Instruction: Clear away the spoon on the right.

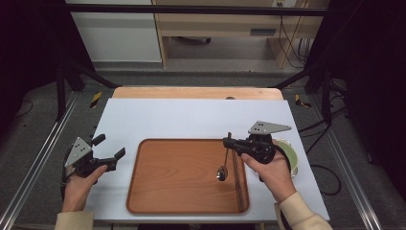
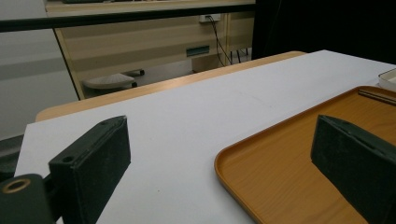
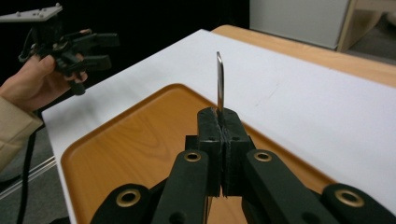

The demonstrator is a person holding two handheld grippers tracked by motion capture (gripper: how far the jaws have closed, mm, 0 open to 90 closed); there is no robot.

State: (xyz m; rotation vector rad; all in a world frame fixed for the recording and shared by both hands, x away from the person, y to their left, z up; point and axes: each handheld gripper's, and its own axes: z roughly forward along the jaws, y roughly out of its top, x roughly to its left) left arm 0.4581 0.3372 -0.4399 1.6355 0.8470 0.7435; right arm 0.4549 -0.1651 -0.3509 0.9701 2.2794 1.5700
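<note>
Metal spoon: handle pinched in right gripper, bowl hanging over brown wooden tray.
Left gripper: jaws spread, beside tray.

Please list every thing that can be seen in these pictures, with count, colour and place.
tray: one, brown wood, middle of the white board.
spoon: one, silver metal, handle clamped in the right claw, bowl hanging over the tray's right part.
chopsticks: one pair, dark, lying along the tray's right edge.
bowl: one, pale green with white rim, right of the tray, partly hidden behind the right hand.
table: one, white board over a wooden top.
left claw: one, black, open, left of the tray, holding nothing.
right claw: one, black, shut on the spoon, above the tray.
</note>
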